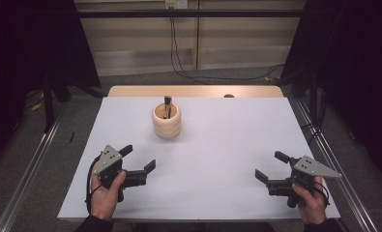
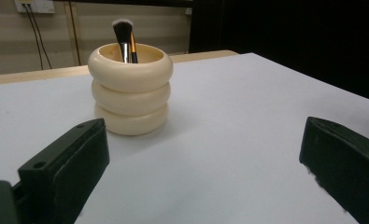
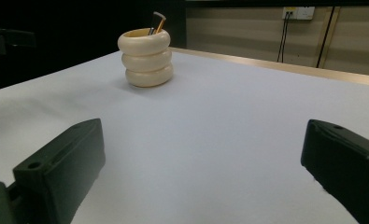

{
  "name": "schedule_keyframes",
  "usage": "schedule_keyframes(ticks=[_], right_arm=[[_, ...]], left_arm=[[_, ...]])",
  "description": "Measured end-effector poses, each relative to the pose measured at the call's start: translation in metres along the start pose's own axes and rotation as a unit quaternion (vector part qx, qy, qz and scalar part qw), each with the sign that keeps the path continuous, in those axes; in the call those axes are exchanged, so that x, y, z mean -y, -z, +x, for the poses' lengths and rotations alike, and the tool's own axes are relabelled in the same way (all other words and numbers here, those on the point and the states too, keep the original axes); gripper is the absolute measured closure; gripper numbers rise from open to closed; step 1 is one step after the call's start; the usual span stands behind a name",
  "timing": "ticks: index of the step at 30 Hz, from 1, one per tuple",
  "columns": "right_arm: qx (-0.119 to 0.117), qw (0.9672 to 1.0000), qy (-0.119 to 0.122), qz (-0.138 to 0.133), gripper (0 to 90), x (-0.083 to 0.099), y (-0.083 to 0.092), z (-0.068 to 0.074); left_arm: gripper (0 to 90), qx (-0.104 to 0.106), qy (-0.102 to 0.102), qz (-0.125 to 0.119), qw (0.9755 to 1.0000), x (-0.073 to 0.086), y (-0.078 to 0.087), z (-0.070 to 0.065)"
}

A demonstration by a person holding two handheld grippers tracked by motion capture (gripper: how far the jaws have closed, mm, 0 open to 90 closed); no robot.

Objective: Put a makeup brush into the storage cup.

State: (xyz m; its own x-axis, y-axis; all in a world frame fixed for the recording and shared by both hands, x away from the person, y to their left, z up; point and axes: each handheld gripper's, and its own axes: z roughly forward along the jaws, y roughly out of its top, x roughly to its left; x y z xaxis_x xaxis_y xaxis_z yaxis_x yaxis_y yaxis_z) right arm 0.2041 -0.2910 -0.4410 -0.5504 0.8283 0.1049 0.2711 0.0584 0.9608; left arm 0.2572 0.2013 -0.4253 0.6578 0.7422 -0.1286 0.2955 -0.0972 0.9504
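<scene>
Left claw: the black two-jaw left gripper (image 1: 139,157) sits low over the near-left part of the table, held in the person's left hand (image 1: 105,189), grey three-cornered plate on top. Jaws are spread wide, nothing between them but bare tabletop.

Right claw: same deal on the other side, the black two-jaw right gripper (image 1: 269,166) is in the right hand (image 1: 310,200) near the right front corner. Jaws spread wide too, pinching nothing. The two claws are well apart from each other.

Surface: flat white tabletop (image 1: 227,140), and it runs out ahead of both claws.

Pot: cream-coloured holder shaped like three stacked rounded rings (image 2: 130,88). It stands upright, ahead of the left claw and a bit toward its left jaw in the left gripper view. From the right claw it's much farther off, ahead and well over to the left in the right gripper view. Not touching either claw.

Brush: dark-bristled makeup brush with a pale tip and a metal ferrule (image 2: 123,39), standing in the pot, bristles up, poking above the rim. There's something orange-ish right beside it in there, can't tell what.

Far edge: strip of pale wooden table edge (image 1: 193,91) beyond the white top, past the pot.

Way back: beige wall with black cables (image 1: 175,48) hanging down to the floor.
</scene>
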Motion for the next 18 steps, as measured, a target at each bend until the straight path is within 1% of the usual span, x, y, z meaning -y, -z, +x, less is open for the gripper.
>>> schedule_keyframes(ticks=[1,2,3,4,7,9,10,12,13,14,15,16,17,18], right_arm=[[0.003,1.0,-0.001,-0.002,0.0,0.0,0.0,0.0],[0.003,1.0,0.0,-0.002,0.0,0.0,0.0,0.0],[0.003,1.0,0.001,-0.001,0.0,0.0,0.001,0.0],[0.002,1.0,0.001,-0.001,0.0,0.001,0.001,0.0],[0.002,1.0,0.002,0.001,0.0,0.001,0.002,0.0],[0.003,1.0,0.004,0.002,0.0,0.001,0.003,0.0],[0.006,1.0,0.007,0.003,0.0,0.001,0.003,-0.001],[0.005,1.0,0.005,0.002,0.0,0.001,0.004,0.0],[0.006,1.0,0.006,0.001,0.0,0.001,0.005,0.0],[0.006,1.0,0.006,0.001,0.0,0.001,0.005,0.0],[0.006,1.0,0.003,0.0,0.0,0.001,0.005,0.0],[0.006,1.0,0.002,0.0,0.0,0.001,0.005,0.0],[0.007,1.0,0.002,-0.001,0.0,0.001,0.005,0.0],[0.005,1.0,0.004,0.0,0.0,0.001,0.006,-0.001]], left_arm=[[1.6,-0.005,-0.004,0.002,1.0,0.001,0.002,-0.001],[1.5,-0.003,-0.002,0.006,1.0,0.002,0.005,-0.001],[1.6,-0.007,0.001,0.005,1.0,0.004,0.007,-0.002],[1.6,-0.005,0.004,0.004,1.0,0.005,0.009,-0.002],[1.5,-0.013,-0.003,0.006,0.9999,0.009,0.015,-0.002],[1.5,-0.016,0.007,-0.002,0.9998,0.013,0.019,0.001],[1.5,-0.016,0.008,0.002,0.9998,0.014,0.02,0.002],[1.5,-0.02,0.01,0.003,0.9997,0.016,0.024,0.003],[1.5,-0.025,0.009,0.001,0.9997,0.017,0.025,0.003],[1.5,-0.029,0.002,0.0,0.9996,0.017,0.027,0.002],[1.5,-0.027,0.001,-0.002,0.9996,0.018,0.028,0.002],[1.5,-0.03,-0.001,-0.004,0.9995,0.018,0.029,0.002],[1.5,-0.03,0.005,-0.008,0.9995,0.017,0.03,0.001],[1.5,-0.027,0.005,-0.008,0.9996,0.017,0.03,0.001]])
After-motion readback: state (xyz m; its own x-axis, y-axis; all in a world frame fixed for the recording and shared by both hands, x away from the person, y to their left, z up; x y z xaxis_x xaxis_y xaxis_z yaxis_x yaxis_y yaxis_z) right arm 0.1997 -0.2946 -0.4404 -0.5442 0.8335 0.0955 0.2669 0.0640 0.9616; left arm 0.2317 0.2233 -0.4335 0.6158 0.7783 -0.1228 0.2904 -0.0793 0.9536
